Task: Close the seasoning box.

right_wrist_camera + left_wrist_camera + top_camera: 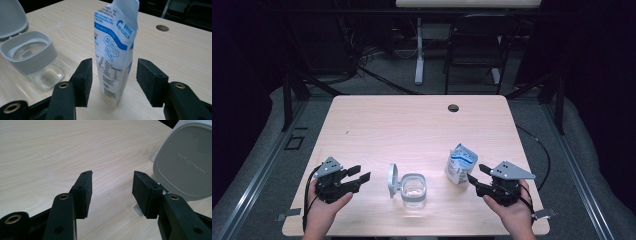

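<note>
While the right gripper (pixel 113 82) stands with its jaws spread, a white-and-blue pouch (pixel 115 47) stands upright between them, with a gap on either side so that neither pad presses on it. Its torn top runs out of the right gripper view, and the small print on its face is too fine to read. From above, the right gripper (pixel 476 176) sits at the near right of the table (pixel 412 125), held by the right hand (pixel 512 212), whose forearm is cut off by the bottom edge; the pouch (pixel 460 165) stands just beyond the jaw tips there.

Left of the pouch stands a clear jar (pixel 35 62) with a grey collar, well apart from the right gripper. Its hinged lid (pixel 10 17) is open and tilted back, partly cut off at the frame's corner. In the high view the jar (pixel 413 190) sits near the table's front edge, midway between the two grippers.

Farther left, the left gripper (pixel 112 192) also has its jaws spread with only bare tabletop between them. The lid (pixel 185 162) fills the right of its view, just past the right jaw, which hides the lower edge; whether they touch I cannot tell. From above, the left gripper (pixel 361 174) rests in the left hand (pixel 324 207).
</note>
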`<state>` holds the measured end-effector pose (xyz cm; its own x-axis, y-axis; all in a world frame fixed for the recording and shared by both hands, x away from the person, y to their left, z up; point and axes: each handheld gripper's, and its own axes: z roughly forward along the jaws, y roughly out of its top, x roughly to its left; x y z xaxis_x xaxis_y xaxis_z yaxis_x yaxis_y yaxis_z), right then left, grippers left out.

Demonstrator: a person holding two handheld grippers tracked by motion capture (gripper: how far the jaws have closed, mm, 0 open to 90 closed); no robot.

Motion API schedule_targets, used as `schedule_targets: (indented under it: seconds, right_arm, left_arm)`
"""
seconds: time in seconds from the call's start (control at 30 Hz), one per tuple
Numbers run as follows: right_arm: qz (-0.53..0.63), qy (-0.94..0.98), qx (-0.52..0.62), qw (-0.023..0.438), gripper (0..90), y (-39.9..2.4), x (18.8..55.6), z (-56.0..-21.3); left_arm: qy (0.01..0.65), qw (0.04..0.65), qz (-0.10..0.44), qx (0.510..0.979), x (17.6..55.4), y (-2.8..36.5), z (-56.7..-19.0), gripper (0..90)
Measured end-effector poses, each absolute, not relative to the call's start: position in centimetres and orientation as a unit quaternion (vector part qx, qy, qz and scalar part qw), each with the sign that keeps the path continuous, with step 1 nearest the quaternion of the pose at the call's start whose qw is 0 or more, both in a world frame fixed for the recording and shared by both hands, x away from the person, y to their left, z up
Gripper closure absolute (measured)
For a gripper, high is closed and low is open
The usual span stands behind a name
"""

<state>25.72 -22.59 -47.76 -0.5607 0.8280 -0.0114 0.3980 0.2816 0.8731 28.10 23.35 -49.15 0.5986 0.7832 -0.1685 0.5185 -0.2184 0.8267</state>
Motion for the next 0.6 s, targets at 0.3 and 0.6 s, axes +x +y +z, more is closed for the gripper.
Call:
schedule_targets:
  seconds: [0.3, 0.6]
  right_arm:
    - [0.433, 0.763, 0.411, 0.246, 43.1, -22.8, 26.5, -48.9]
    - [0.428, 0.768, 0.409, 0.243, 38.6, -22.3, 28.1, -50.0]
  left_arm:
    - [0.428, 0.461, 0.145, 0.763, 28.1, 23.7, -49.1, 51.0]
    - [0.435, 0.459, 0.144, 0.761, 28.1, 24.1, -49.3, 51.0]
